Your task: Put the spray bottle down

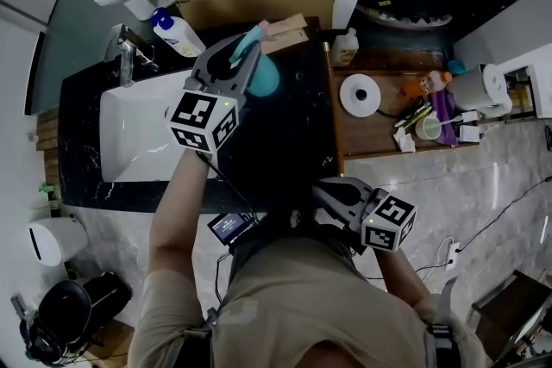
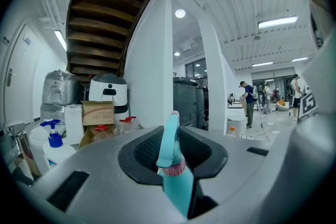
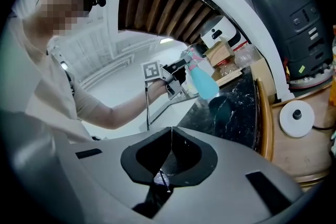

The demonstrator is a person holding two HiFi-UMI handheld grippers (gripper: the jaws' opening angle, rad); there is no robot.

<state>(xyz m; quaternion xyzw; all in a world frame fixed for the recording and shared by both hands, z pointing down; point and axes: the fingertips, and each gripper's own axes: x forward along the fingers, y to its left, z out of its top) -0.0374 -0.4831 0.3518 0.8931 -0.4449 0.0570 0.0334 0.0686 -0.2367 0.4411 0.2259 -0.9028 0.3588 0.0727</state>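
my left tool (image 1: 242, 58) is closed partway, its pads pressing on the neck of the teal spray bottle (image 1: 265, 77). the trigger head pokes up between the jaws and the body hangs below them. the bottle is off the dark marble desk (image 1: 293, 142). from my right tool's camera i can see a gap and a reflection under its base, so it isn't resting on anything. the white sink (image 1: 138, 134) lies off to the left tool's left, and a cardboard box (image 1: 259, 6) sits just beyond its tips. my right tool (image 3: 169, 155) is pulled back close to my body, well behind the left one, with its jaws shut together on nothing. as i judge it, the task is about half done: the bottle is over a bare patch of desk, but it hasn't been set down. what's left is to lower it until the base sits flat, open the left tool and back away without tipping the bottle.
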